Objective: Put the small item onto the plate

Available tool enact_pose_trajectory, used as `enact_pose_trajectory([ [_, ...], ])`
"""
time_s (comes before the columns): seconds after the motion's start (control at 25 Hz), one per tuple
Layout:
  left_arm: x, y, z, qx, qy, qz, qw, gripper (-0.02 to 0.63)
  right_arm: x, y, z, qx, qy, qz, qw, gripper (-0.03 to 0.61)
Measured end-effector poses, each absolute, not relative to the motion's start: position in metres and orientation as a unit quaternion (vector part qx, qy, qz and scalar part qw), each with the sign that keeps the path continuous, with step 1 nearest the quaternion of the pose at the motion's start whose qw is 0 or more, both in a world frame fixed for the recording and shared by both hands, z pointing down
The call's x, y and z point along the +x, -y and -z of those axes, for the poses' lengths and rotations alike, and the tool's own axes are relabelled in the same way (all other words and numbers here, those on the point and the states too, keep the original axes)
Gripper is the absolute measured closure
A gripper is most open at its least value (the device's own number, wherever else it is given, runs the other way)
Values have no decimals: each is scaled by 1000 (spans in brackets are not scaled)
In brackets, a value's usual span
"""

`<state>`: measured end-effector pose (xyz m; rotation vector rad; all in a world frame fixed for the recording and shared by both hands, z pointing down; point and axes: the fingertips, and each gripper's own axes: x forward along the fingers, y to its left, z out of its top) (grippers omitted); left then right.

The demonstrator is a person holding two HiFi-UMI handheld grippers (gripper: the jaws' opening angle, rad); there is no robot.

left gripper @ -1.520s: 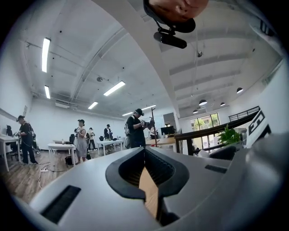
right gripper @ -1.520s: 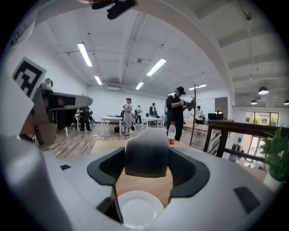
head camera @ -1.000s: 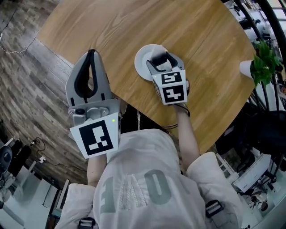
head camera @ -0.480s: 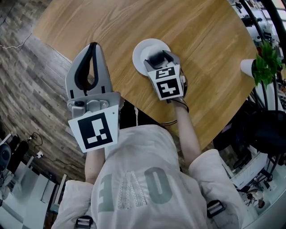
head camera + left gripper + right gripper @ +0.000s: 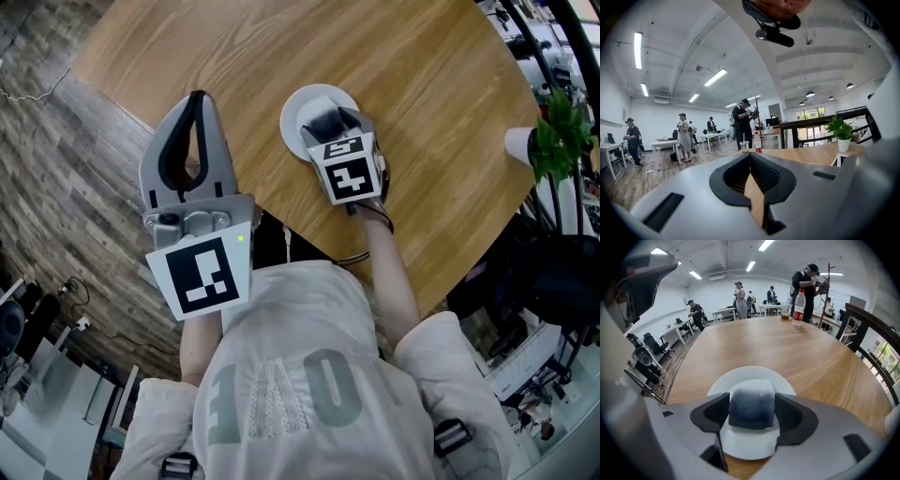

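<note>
A white plate [image 5: 296,112] sits on the round wooden table [image 5: 281,47] near its front edge. My right gripper [image 5: 330,122] hovers over it, its jaws closed on a small dark blue-grey block [image 5: 752,406] with a frosted top. In the right gripper view the block fills the gap between the black pads [image 5: 712,413], with the plate [image 5: 740,376] right beneath it. My left gripper [image 5: 195,97] hangs over the table's left edge, its fingers meeting at the tips around nothing. The left gripper [image 5: 750,157] points out across the room.
A potted plant [image 5: 558,131] in a white pot stands at the table's right edge. Across the table are a bottle [image 5: 798,305] and a cup [image 5: 786,311]. Wooden floor lies left of the table. People stand at desks in the background.
My right gripper has moved a little forward and up the picture with the block, further over the plate. The left gripper has barely shifted.
</note>
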<state>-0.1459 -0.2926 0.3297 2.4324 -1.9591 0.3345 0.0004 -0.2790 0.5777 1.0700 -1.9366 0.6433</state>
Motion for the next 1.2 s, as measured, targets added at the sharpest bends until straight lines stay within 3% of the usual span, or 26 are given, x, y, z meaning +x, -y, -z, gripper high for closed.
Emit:
enact_pose_trajectory([
  [0.24, -148, 291, -327, 772, 628, -103, -2, 604, -2, 279, -579, 413, 780, -217, 416, 268],
  [0.68, -156, 284, -306, 764, 638, -89, -20, 604, -1, 284, -570, 430, 794, -230, 363, 235],
  [0.92, -154, 274, -287, 764, 639, -75, -41, 604, -19, 288, -489, 452, 830, -224, 236, 235],
  [1.2, -146, 259, -265, 768, 635, -54, -64, 604, -19, 282, -373, 478, 855, -198, 20, 238],
])
